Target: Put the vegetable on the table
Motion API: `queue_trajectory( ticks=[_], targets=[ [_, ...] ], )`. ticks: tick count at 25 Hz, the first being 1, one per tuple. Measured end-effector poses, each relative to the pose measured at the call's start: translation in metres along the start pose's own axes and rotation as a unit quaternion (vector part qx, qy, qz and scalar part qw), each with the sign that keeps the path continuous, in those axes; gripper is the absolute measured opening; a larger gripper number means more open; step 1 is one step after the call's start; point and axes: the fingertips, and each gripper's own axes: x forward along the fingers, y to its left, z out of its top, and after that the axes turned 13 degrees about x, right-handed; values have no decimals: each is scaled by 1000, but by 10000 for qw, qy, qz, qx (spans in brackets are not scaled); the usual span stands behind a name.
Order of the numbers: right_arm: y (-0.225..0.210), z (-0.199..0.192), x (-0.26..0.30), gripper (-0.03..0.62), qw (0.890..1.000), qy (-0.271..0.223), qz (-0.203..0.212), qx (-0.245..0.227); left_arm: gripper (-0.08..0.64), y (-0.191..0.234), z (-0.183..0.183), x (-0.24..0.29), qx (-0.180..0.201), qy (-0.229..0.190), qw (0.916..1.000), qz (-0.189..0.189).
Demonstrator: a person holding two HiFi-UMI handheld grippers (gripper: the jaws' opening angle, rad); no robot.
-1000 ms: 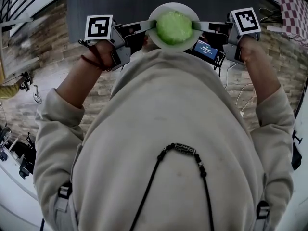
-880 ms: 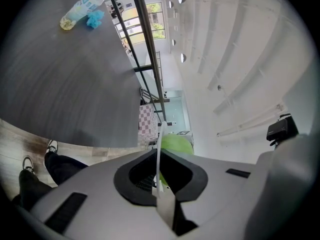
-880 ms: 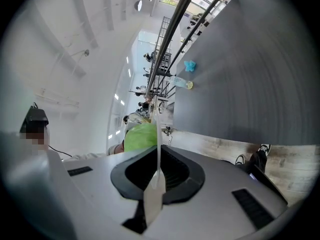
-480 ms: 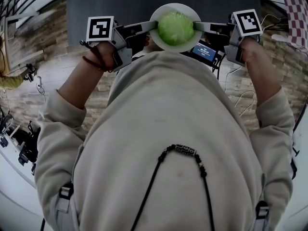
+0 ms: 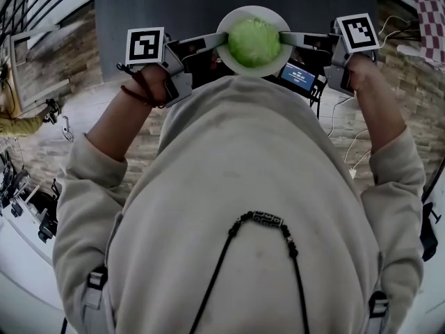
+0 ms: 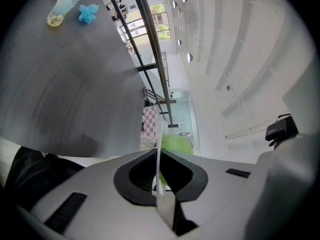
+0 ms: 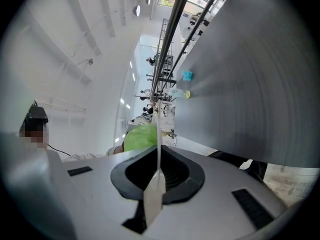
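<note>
A round green vegetable [image 5: 253,40] lies on a white plate [image 5: 240,67] held between both grippers in front of the person's chest. My left gripper [image 5: 221,39] is shut on the plate's left rim, my right gripper [image 5: 284,38] on its right rim. In the left gripper view the rim [image 6: 158,154] runs as a thin white edge between the jaws of the gripper [image 6: 159,176], with the vegetable [image 6: 176,145] behind. The right gripper view shows the same: rim [image 7: 158,149], gripper [image 7: 158,171], vegetable [image 7: 141,136]. The plate hangs over the near edge of the dark grey table [image 5: 188,5].
A plastic bottle [image 6: 67,1] and a small blue thing [image 6: 88,13] lie at the table's far side. A red checkered cloth [image 5: 431,12] is at the upper right. Cables run over the stone floor [image 5: 348,131]. A lit screen [image 5: 299,74] sits under the right gripper.
The table has come nearer: its near edge now lies under the plate, and the bottle has come into view at the top. Both grips on the plate are unchanged.
</note>
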Motion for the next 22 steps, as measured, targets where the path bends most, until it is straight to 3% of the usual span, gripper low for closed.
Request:
queue_trajectory(
  ticks=[12,22],
  targets=[
    [26,-6,-13,28,9958,-822,-58,-391,18,-23,16,5,698,466,9955,-438],
    [22,-2,-14,28,9936,-1050,-151,-386,18,-19,21,8,775,595,9937,-543]
  ],
)
